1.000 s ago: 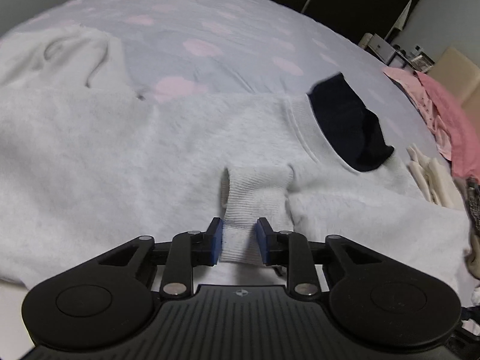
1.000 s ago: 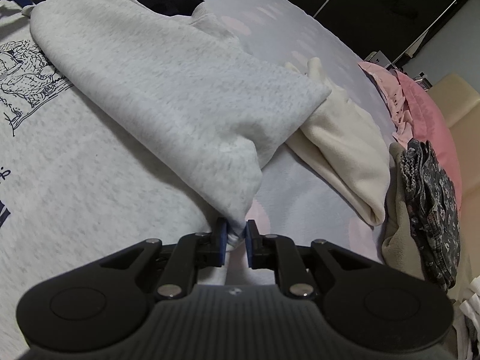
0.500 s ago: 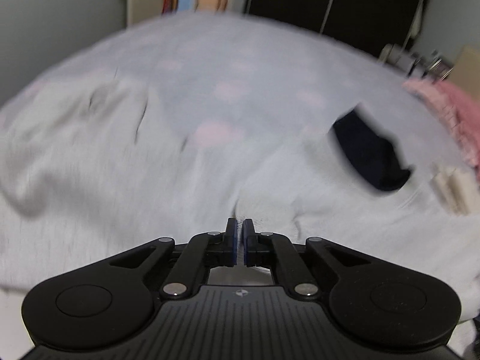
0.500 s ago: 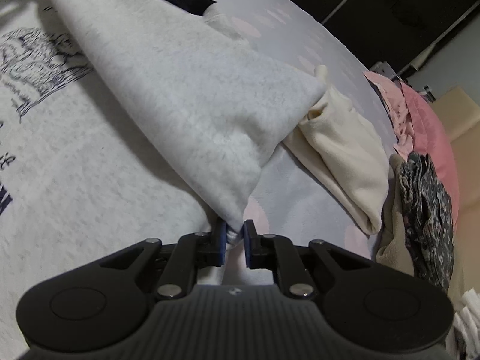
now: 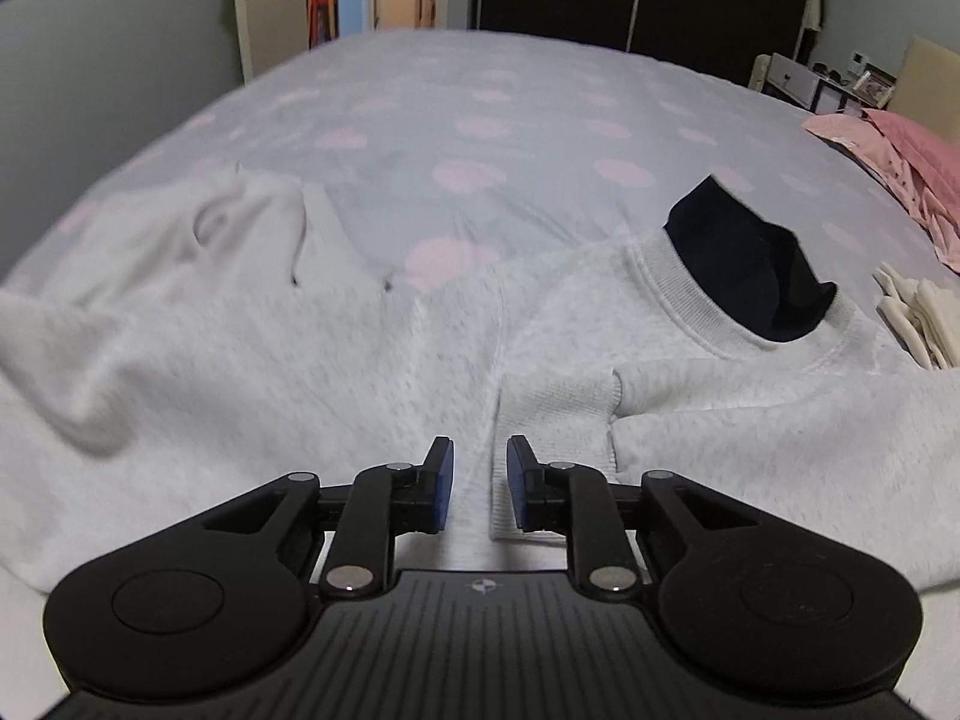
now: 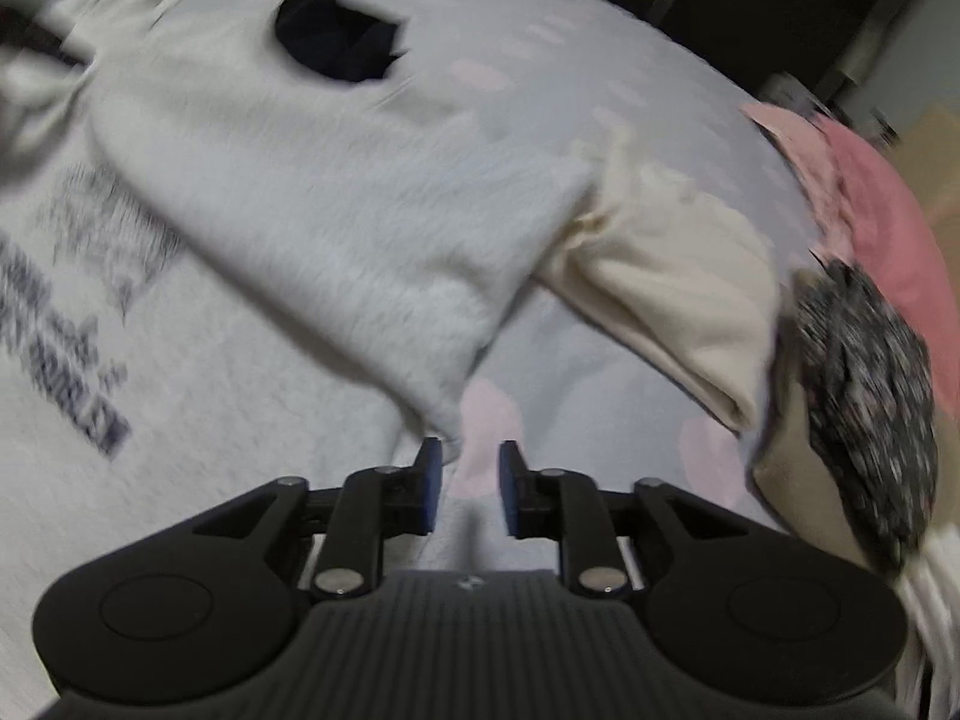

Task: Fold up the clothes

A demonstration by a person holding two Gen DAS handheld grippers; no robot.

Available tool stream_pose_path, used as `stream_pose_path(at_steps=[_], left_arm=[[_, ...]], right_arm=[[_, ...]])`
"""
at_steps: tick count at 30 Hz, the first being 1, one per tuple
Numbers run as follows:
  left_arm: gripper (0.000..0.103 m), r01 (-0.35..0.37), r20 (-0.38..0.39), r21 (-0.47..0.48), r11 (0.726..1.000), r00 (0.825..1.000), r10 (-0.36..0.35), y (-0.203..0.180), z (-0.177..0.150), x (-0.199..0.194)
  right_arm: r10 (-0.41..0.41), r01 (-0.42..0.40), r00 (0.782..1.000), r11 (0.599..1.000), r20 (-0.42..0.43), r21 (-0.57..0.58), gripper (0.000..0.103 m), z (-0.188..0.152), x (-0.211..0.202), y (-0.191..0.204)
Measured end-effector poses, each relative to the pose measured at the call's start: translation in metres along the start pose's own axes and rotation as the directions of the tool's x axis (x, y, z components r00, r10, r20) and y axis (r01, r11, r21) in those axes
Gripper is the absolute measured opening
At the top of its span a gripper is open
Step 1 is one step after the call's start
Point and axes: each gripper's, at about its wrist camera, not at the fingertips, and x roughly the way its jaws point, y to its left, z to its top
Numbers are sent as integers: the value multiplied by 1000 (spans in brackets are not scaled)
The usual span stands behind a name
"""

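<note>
Both grippers, left (image 5: 477, 483) and right (image 6: 471, 489), just opened, released one grey sweatshirt (image 5: 690, 420), jaws empty.

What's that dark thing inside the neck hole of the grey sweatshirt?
Inside the ribbed collar of the grey sweatshirt lies a navy fabric, bunched and poking past the neckline. What garment it is, and how far it reaches under the sweatshirt, is covered.
</note>
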Motion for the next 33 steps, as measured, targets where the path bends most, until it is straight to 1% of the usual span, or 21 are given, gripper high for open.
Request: stream_pose_path(at_steps=[1, 2, 4, 6, 7, 8, 10, 12, 16, 17, 19, 22, 23, 25, 26, 27, 30, 33], left_arm=[[18, -2, 7, 15, 1000, 1000, 2, 1, -1, -6], [18, -4, 14, 31, 1000, 1000, 4, 1, -1, -13], [18, -13, 21, 63, 998, 1000, 11, 3, -4, -25], [18, -35, 21, 89, 995, 999, 33, 8, -9, -39], [18, -42, 17, 95, 995, 999, 41, 13, -13, -45], [18, -49, 13, 101, 994, 999, 48, 17, -17, -51], [18, -57, 1, 105, 993, 998, 58, 28, -25, -63], [18, -62, -13, 102, 993, 998, 64, 40, -34, -73], [21, -96, -32, 88, 991, 995, 99, 69, -51, -89], [22, -107, -42, 69, 992, 993, 110, 79, -54, -92], [24, -118, -55, 12, 993, 991, 119, 100, -58, -100], [26, -139, -63, -63, 988, 989, 135, 129, -58, -109], [28, -145, -59, -85, 986, 988, 140, 138, -57, -113], [33, -152, -45, -130, 980, 988, 148, 157, -56, -121], [39, -154, -37, -152, 976, 988, 150, 166, -55, -124], [42, -155, -31, -175, 972, 988, 152, 175, -55, -127], [42, -155, -17, -252, 955, 988, 156, 202, -54, -133], [46, -157, 4, -334, 929, 986, 168, 229, -54, -135]], right_arm=[[12, -12, 1000, 999, 4, 39, 42, 1, -5, 1], [22, -23, 1000, 998, 11, 60, 46, 0, -10, 7], [39, -41, 999, 996, 29, 82, 50, -3, -18, 25], [30, -33, 999, 997, 42, 66, 54, -6, -25, 48], [15, -18, 999, 999, 51, 51, 61, -8, -28, 61], [-2, 0, 998, 999, 60, 37, 64, -10, -30, 73], [-40, 39, 996, 999, 77, 18, 64, -14, -34, 94], [-57, 55, 996, 998, 75, 34, 64, -16, -34, 107], [-21, 15, 999, 993, 49, 118, 64, -15, -32, 121], [-16, 10, 999, 992, 44, 126, 64, -14, -31, 124], [-13, 10, 999, 995, 34, 102, 64, -13, -29, 134], [-54, 53, 998, 998, 18, 46, 64, -9, -26, 144], [-69, 68, 998, 997, 12, 28, 64, -8, -25, 147], [-64, 64, 998, 997, -4, 34, 64, -3, -22, 148], [-57, 58, 998, 997, -13, 43, 64, -1, -20, 148], [-49, 50, 999, 997, -20, 51, 64, 2, -18, 148], [-39, 40, 999, 998, -28, 54, 64, 10, -13, 154], [-32, 33, 999, 999, -24, 25, 64, 17, -9, 165]])
